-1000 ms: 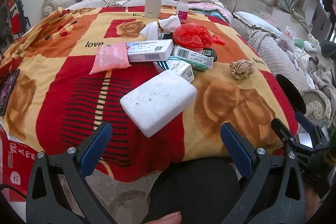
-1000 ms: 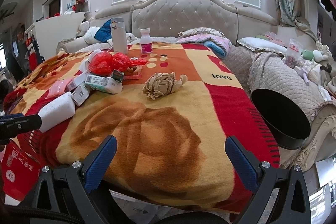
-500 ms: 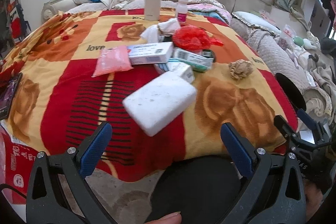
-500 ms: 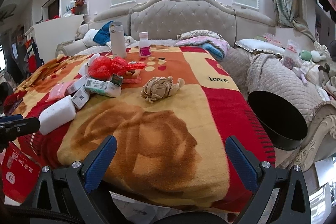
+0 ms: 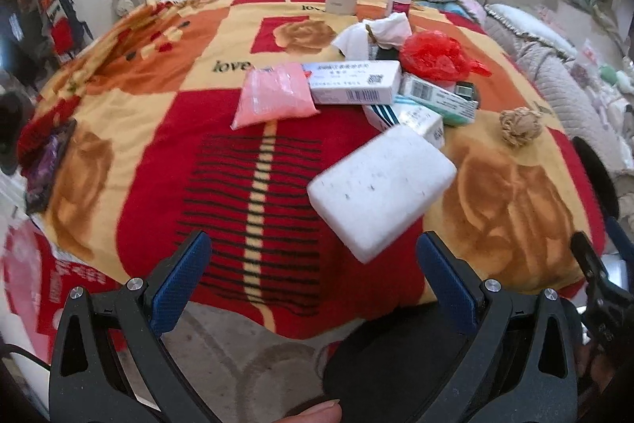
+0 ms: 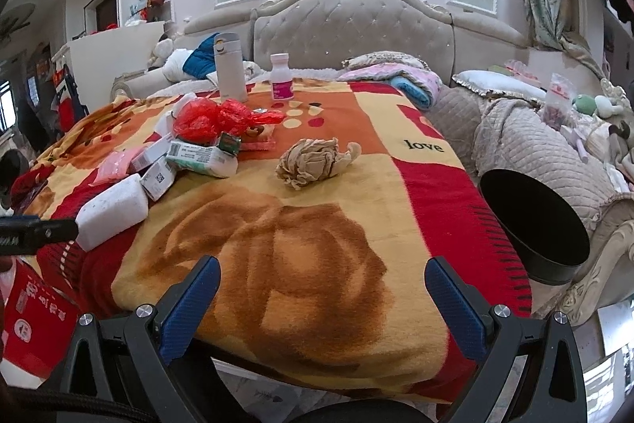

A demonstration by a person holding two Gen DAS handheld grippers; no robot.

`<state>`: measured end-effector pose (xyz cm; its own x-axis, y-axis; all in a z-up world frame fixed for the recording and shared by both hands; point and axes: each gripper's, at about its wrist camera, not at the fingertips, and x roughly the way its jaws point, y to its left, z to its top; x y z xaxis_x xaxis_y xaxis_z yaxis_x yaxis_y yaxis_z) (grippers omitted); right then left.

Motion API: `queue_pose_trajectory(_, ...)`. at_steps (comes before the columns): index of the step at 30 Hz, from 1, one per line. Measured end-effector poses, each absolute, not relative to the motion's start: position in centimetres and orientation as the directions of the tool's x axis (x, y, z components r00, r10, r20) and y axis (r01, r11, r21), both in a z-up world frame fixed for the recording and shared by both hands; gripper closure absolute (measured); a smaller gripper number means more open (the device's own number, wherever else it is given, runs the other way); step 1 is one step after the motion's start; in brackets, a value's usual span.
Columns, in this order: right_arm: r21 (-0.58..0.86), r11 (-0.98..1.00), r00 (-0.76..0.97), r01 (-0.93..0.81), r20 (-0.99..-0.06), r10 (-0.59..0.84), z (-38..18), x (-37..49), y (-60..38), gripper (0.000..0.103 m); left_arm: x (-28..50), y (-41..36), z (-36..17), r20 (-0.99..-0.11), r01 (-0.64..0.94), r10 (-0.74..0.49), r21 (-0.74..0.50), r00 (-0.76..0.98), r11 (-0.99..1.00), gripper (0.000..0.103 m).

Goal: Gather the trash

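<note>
A crumpled tan paper wad (image 6: 313, 161) lies alone mid-blanket, right of a litter pile: a speckled white foam block (image 5: 382, 191) nearest, barcoded cartons (image 5: 352, 82), a pink pouch (image 5: 275, 94), a red plastic bag (image 6: 210, 117) and white tissue (image 5: 376, 32). The blanket (image 6: 277, 244) reads "love". At the far edge stand a beige flask (image 6: 230, 66) and a pink-labelled bottle (image 6: 281, 78). A black bin (image 6: 535, 224) sits off the right edge. The left gripper (image 5: 313, 264) and right gripper (image 6: 323, 288) both gape wide and empty, short of the near edge.

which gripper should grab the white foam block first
Left. The white foam block lies just ahead of the open left gripper; from the open right gripper it sits far off to the side.
</note>
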<state>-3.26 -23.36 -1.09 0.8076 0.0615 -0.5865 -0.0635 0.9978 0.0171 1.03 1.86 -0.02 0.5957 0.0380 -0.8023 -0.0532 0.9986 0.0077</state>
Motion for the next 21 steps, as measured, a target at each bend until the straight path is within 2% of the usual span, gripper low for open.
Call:
queue_pose_trajectory(7,0.061,0.996,0.824,-0.070,-0.560,0.093,0.2,-2.0,-24.5,0.001,1.1,1.4,0.9,-0.785,-0.058,0.064,0.036,0.616,0.998,0.000)
queue_pose_trajectory(11,0.017,0.998,0.842,-0.056,-0.536,0.057,0.6,0.1,-24.7,0.001,1.1,1.3,0.8,-0.788,-0.051,0.061,0.038,0.613,0.998,0.000)
queue_pose_trajectory(15,0.010,0.999,0.822,-0.043,-0.568,0.041,-0.8,1.2,-24.7,0.001,1.2,1.2,0.8,-0.791,-0.051,0.058,0.035,0.609,0.998,0.000)
queue_pose_trajectory(17,-0.001,0.999,0.832,-0.039,-0.554,0.032,-0.7,0.9,-24.5,0.001,1.3,1.3,0.6,-0.793,-0.051,0.059,0.036,0.606,0.998,0.000)
queue_pose_trajectory(21,-0.077,0.996,0.843,-0.054,-0.538,0.004,-0.6,0.4,-23.1,0.001,1.3,2.6,0.7,-0.782,-0.012,0.037,0.038,0.622,0.999,0.000)
